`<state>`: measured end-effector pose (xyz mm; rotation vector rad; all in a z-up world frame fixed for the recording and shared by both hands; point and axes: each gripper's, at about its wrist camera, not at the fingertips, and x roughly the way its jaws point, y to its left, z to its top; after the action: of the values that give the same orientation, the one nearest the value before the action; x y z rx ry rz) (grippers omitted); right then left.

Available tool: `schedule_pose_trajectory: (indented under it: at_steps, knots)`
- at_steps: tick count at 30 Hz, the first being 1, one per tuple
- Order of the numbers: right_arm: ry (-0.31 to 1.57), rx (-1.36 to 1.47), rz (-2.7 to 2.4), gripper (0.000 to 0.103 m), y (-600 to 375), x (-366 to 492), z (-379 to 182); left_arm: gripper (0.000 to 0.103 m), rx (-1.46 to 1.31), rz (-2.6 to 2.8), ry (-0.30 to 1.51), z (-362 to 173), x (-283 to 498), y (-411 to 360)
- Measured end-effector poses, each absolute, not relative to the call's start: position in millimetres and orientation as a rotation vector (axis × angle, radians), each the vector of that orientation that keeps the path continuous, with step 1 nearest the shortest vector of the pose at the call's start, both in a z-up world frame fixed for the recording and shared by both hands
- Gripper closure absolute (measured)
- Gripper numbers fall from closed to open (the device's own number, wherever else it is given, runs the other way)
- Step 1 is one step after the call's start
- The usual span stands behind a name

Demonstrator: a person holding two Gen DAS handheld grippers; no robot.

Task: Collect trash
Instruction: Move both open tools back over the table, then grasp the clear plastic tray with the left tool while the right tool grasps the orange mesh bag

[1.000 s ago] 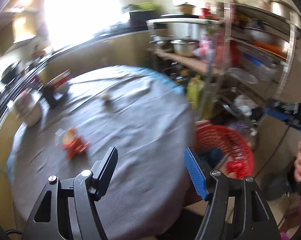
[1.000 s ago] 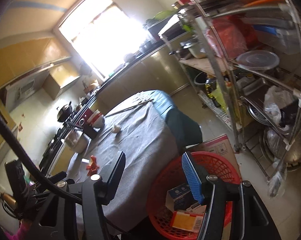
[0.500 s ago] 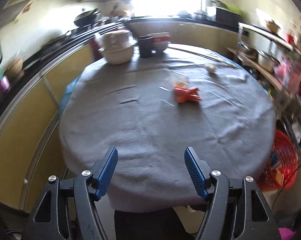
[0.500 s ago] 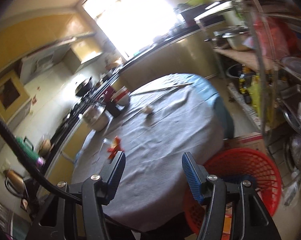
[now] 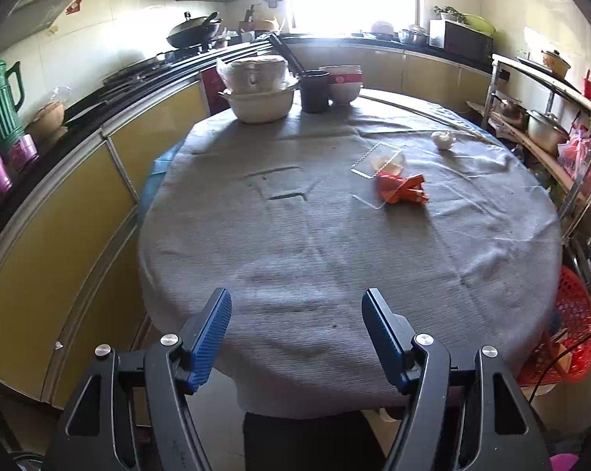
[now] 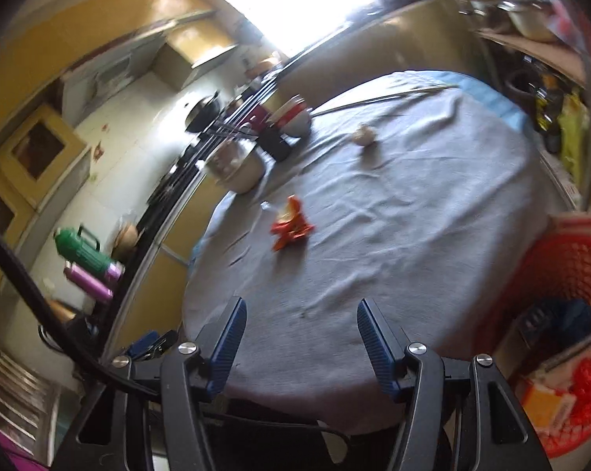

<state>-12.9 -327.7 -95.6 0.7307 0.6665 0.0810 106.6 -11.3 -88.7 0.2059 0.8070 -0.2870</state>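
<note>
A crumpled red wrapper [image 5: 402, 189] lies on the grey-clothed round table [image 5: 295, 243], right of centre, with a clear plastic wrapper [image 5: 377, 160] just behind it and a white crumpled ball [image 5: 443, 140] farther back. The red wrapper [image 6: 291, 224] and the ball [image 6: 365, 134] also show in the right wrist view. A red mesh basket [image 6: 562, 314] with trash in it stands on the floor at the table's right; it also shows in the left wrist view [image 5: 570, 337]. My left gripper [image 5: 297, 337] and right gripper [image 6: 298, 339] are both open and empty, over the table's near edge.
White bowls [image 5: 260, 94], a dark cup [image 5: 315, 90] and a red-and-white bowl [image 5: 344, 82] stand at the table's far side. Yellow cabinets and a counter [image 5: 60, 165] run along the left. A metal shelf rack [image 5: 550, 125] with pots stands at the right.
Both grippers have swung left from the basket side toward the table, so the table now fills both views. Both stay open and empty.
</note>
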Motion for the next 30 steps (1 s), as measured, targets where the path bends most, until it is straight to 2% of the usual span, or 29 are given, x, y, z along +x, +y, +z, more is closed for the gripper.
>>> schedule_pose_trajectory:
  at_steps: [4,11,15,24,30]
  knots:
    - [0.667,0.643,0.121,0.040,-303,2,-88,0.033,0.171,-0.271,0.832,-92,116,-1]
    - [0.741,0.636,0.130,0.040,-291,14,-110,0.033,0.096,-0.310,0.888,-94,148,-2]
    - [0.758,0.677,0.119,0.040,-297,19,-120,0.026,0.120,-0.396,0.868,-86,180,-31]
    - [0.787,0.701,0.086,0.040,-311,24,-134,0.025,0.195,-0.596,0.928,-101,270,-107]
    - [0.799,0.714,0.068,0.040,-318,27,-142,0.025,0.274,-0.723,0.941,-114,293,-140]
